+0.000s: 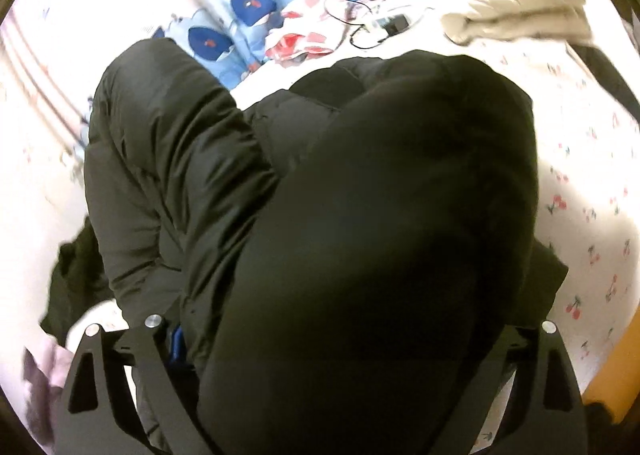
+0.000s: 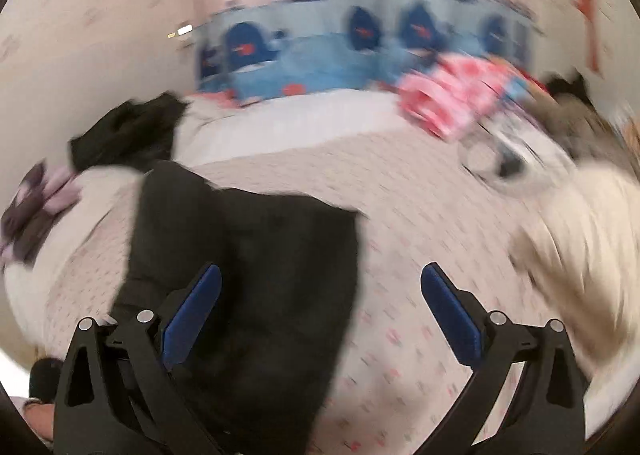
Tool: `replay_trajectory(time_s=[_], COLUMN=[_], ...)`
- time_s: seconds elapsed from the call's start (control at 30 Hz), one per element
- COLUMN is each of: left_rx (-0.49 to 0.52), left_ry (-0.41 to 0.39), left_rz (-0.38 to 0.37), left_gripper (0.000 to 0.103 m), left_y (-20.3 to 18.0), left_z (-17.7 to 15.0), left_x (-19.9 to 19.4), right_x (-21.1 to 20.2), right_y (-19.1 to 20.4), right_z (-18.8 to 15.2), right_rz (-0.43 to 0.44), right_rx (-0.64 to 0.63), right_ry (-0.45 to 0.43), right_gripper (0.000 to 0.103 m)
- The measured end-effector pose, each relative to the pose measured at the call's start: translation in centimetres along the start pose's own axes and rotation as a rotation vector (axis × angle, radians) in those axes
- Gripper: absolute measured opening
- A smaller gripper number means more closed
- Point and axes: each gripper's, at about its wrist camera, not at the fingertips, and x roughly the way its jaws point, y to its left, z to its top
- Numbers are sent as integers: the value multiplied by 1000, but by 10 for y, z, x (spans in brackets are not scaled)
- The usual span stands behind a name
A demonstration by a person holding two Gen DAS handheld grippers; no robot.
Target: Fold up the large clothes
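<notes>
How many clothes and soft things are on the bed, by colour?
Black: 2, the puffy jacket and a small black heap
Cream: 1, the folded fluffy garment
Pink-red: 1, the crumpled patterned cloth
Purple-white: 1, the checked cloth
Total: 5

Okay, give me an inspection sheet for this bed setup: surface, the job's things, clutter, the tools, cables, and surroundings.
Surface: bed sheet, white with a cherry print.
Job's things: black puffer jacket, bunched on the sheet.
Clutter: cream garment; pink patterned cloth; small dark garment; purple and white item.
Tools: left tool spread wide, jacket bulging between its jaws; right tool open, nothing between its pads.
Cables: black cable beside a small device.
Surroundings: blue cartoon-print bedding against the wall.
</notes>
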Motion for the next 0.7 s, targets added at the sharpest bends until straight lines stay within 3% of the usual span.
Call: replay_trajectory(time_s=[0.07, 0.2, 0.27, 0.33, 0.43, 0.53, 0.6, 0.7], left_rx=[21, 68, 88, 85, 46, -200, -470, -840], left_ry=[1, 1, -12, -26, -52, -69, -49, 6], left_rz=[7, -30, -87, -140, -208, -382, -509, -633], left_gripper=[90, 91, 91, 91, 91, 91, 91, 91], left_y=[-4, 2, 12, 24, 48, 108, 163, 225], left_z=[-1, -13, -23, -35, -55, -75, -93, -125], left_x=[-3, -21, -35, -51, -76, -89, -75, -30], right_x=[22, 102, 130, 137, 132, 124, 121, 123], right_y=[36, 63, 45, 22, 5, -13, -27, -40], right_z=[18, 16, 3, -11, -25, -38, -45, -57], right_rz=[-1, -149, -137, -133, -144, -168, -176, -191], right_rx=[-134, -274, -197, -91, -36, 1, 34, 64], right_ry=[62, 243, 307, 309, 309, 309, 319, 328], right_gripper=[97, 97, 97, 97, 97, 97, 97, 97])
